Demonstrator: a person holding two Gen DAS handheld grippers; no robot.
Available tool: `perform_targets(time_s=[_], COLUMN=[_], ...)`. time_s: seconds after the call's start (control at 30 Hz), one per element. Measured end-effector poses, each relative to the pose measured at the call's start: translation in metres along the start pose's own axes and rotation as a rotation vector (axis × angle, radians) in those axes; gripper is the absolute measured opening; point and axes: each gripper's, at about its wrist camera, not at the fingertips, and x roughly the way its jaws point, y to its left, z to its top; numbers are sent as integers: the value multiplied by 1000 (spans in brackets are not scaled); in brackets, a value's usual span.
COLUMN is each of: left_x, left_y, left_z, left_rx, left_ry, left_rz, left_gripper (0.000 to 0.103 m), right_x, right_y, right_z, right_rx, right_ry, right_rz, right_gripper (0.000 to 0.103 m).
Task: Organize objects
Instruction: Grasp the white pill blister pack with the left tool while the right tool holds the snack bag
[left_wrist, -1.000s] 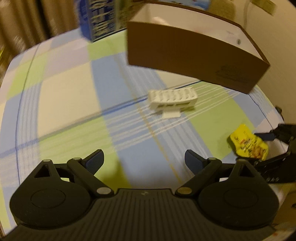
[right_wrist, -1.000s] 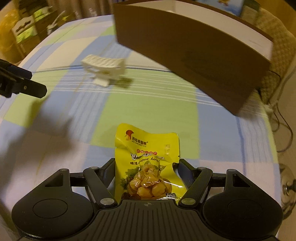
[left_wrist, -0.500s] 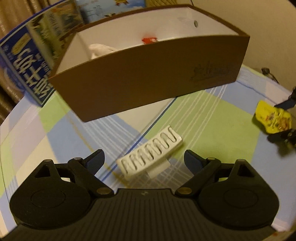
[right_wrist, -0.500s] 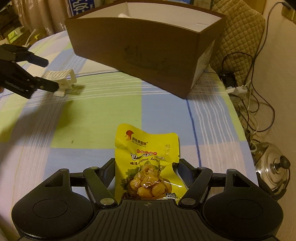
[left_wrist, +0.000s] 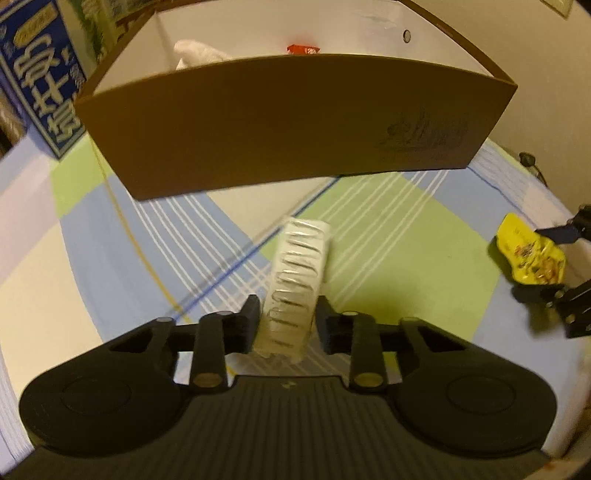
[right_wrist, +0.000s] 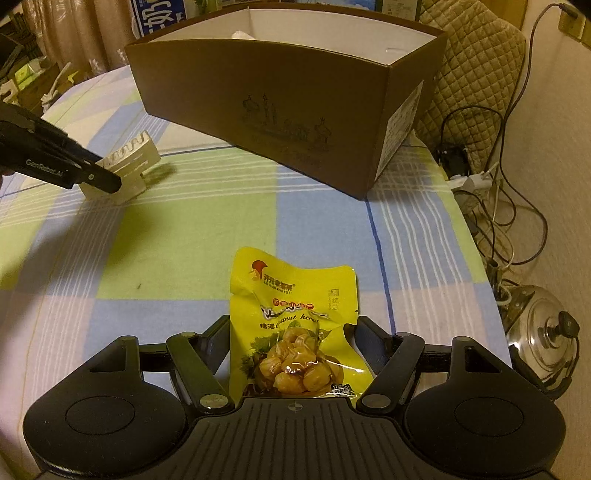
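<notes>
1. While the left hand-held gripper (left_wrist: 286, 325) is pinched narrow on a white ribbed plastic piece (left_wrist: 297, 280), that piece juts forward from between its fingers, just above the checked cloth (left_wrist: 388, 236).
2. The right hand-held gripper (right_wrist: 291, 343) clamps a yellow snack packet (right_wrist: 291, 314) by its lower end — held over the near part of the cloth.
3. Farther back stands an open brown cardboard box (right_wrist: 295, 110) — something white (left_wrist: 199, 53) and a red wrapper (left_wrist: 303, 48) lie inside.
4. A blue carton (left_wrist: 37, 85) stands beside the box.
</notes>
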Motion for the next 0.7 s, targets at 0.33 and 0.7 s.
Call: perform_targets(time_s=[0.33, 0.7], left_x=[8, 14], left_y=[-4, -8], left_z=[15, 15], left_rx=[-114, -126], left_ry=[34, 46], left_rz=[-1, 34], left_gripper=[26, 23], right_x=[0, 0], right_y=[-1, -3], right_z=[0, 0], right_rx=[2, 22], right_ry=[-2, -18], right_rz=[1, -14], right_gripper=[69, 69])
